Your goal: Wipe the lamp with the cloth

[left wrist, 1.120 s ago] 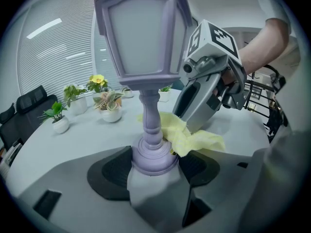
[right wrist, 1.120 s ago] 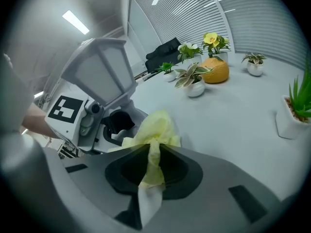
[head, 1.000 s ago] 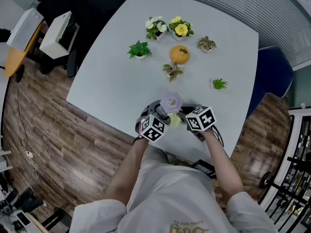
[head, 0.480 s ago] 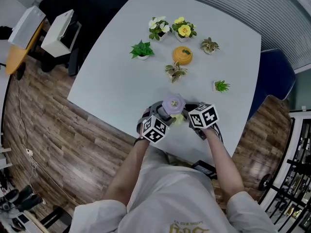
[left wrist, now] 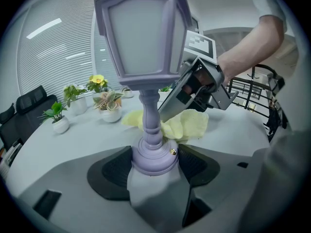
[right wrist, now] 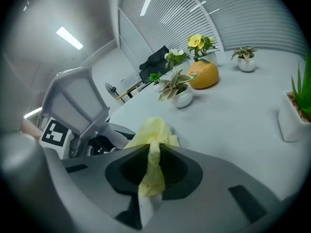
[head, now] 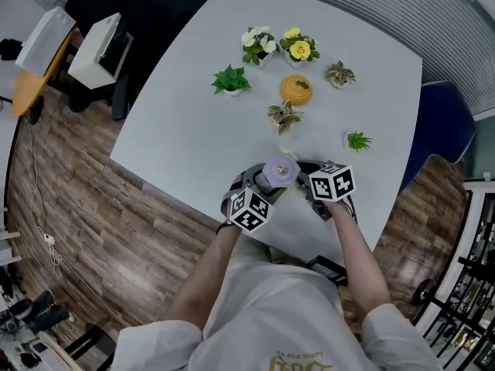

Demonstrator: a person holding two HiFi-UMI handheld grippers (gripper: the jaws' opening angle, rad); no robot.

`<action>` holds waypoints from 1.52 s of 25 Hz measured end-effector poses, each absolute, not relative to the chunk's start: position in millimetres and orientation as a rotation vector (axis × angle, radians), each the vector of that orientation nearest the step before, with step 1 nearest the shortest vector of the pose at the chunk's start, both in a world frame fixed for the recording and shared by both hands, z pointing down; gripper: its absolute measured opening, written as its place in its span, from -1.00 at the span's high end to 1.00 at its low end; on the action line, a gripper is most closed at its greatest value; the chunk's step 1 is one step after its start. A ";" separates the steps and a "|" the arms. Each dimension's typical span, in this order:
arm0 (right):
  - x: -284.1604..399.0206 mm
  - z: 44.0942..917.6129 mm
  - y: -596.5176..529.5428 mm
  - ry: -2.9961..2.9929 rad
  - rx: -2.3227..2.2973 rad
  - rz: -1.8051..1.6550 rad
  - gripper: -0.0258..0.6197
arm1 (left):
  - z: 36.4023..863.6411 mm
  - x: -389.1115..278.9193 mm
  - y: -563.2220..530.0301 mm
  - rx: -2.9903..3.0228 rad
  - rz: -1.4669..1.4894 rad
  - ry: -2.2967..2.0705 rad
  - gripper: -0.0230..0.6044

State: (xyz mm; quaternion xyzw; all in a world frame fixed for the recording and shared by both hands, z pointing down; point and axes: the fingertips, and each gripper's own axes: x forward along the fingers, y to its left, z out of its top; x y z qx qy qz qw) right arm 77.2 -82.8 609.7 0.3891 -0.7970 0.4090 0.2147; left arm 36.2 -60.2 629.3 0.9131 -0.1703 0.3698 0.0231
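A lilac lantern-shaped lamp [left wrist: 141, 38] stands upright near the table's front edge, seen from above as a round lilac top [head: 281, 169]. My left gripper [left wrist: 154, 164] is shut on the lamp's round base [left wrist: 154, 157]. My right gripper [right wrist: 151, 174] is shut on a yellow cloth [right wrist: 153, 140], which bunches out past the jaws. In the left gripper view the cloth [left wrist: 187, 125] lies against the lamp's stem from behind on the right. The lamp head [right wrist: 77, 101] leans at the left of the right gripper view. The two marker cubes [head: 251, 209] [head: 332, 182] flank the lamp.
Small potted plants [head: 230, 80] [head: 288, 117] [head: 357, 141], flower pots [head: 259, 45] [head: 298, 49] and an orange pumpkin-shaped pot [head: 296, 89] stand on the white table [head: 186, 130] beyond the lamp. A blue chair [head: 445, 122] is at the right, dark chairs and white boxes at the left.
My right gripper has shifted a little sideways and rolled with the cloth against the lamp. The left gripper and lamp have kept still.
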 end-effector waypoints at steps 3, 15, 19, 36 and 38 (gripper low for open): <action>73.6 606.8 -89.2 -2.253 1.075 1.140 0.70 | 629.8 36.5 -60.8 2.827 1.144 -0.527 -0.06; 57.6 592.4 -93.8 -2.420 0.969 1.280 0.71 | 630.2 35.5 -60.2 2.828 1.145 -0.526 -0.06; 57.0 586.7 -91.6 -2.447 0.960 1.314 0.71 | 629.4 35.0 -60.1 2.829 1.145 -0.528 -0.06; 55.7 559.1 -89.0 -2.580 0.913 1.382 0.71 | 630.4 36.2 -59.9 2.831 1.146 -0.530 -0.06; 55.0 559.6 -89.9 -2.575 0.918 1.385 0.71 | 630.0 36.0 -59.8 2.830 1.147 -0.529 -0.06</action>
